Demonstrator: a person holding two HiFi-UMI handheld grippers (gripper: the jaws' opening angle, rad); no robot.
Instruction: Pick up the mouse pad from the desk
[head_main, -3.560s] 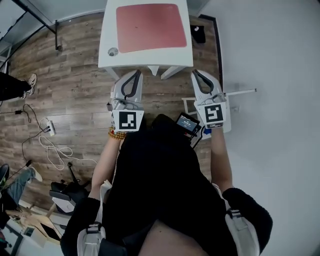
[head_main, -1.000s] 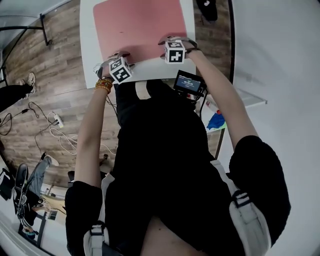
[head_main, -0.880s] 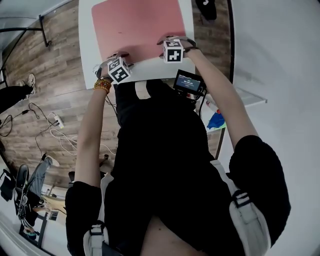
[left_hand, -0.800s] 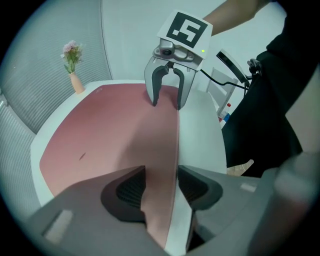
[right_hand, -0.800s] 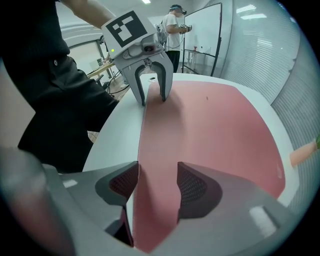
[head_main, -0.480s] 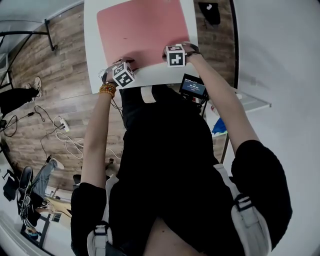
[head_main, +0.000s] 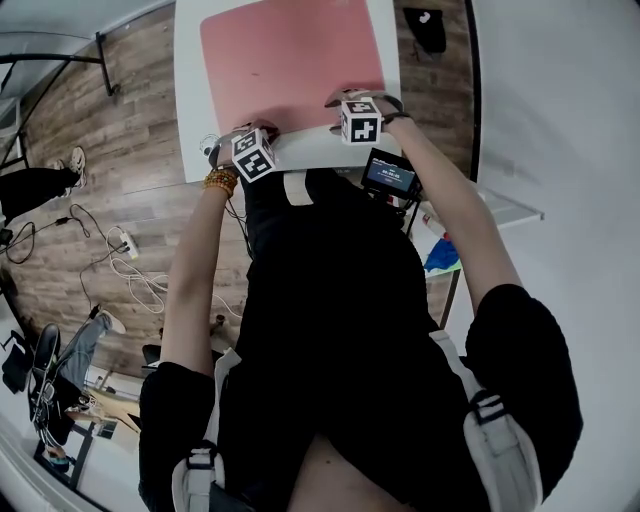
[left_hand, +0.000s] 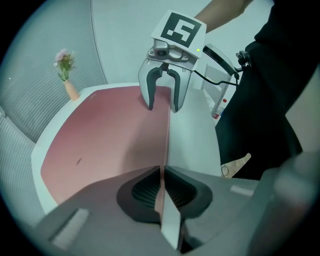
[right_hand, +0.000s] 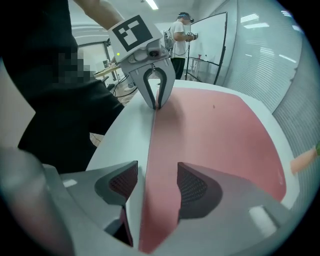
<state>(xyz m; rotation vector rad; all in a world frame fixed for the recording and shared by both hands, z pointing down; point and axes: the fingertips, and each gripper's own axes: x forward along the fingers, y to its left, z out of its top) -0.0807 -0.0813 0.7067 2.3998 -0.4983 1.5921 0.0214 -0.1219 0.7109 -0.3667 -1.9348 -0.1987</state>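
Note:
The pink mouse pad (head_main: 290, 55) lies flat on the white desk (head_main: 188, 100). My left gripper (head_main: 263, 132) is at the pad's near left edge, my right gripper (head_main: 347, 100) at its near right edge. In the left gripper view the left gripper (left_hand: 162, 169) is shut on the pad's (left_hand: 110, 135) thin edge, and the right gripper (left_hand: 162, 106) shows farther along that edge with its fingers apart. In the right gripper view the right gripper (right_hand: 157, 164) is open, its jaws on either side of the pad's (right_hand: 215, 130) edge. The left gripper (right_hand: 156, 104) looks pinched shut there.
A small vase of flowers (left_hand: 67, 75) stands at the desk's far corner. A bare white strip of desk (left_hand: 192, 135) runs between the pad and my body. Cables (head_main: 130, 270) lie on the wood floor to the left. A person (right_hand: 182, 35) stands by a whiteboard.
Since 3.6 s ago both grippers have come from in front of the desk onto the pad's near edge. Over the last second they have barely moved.

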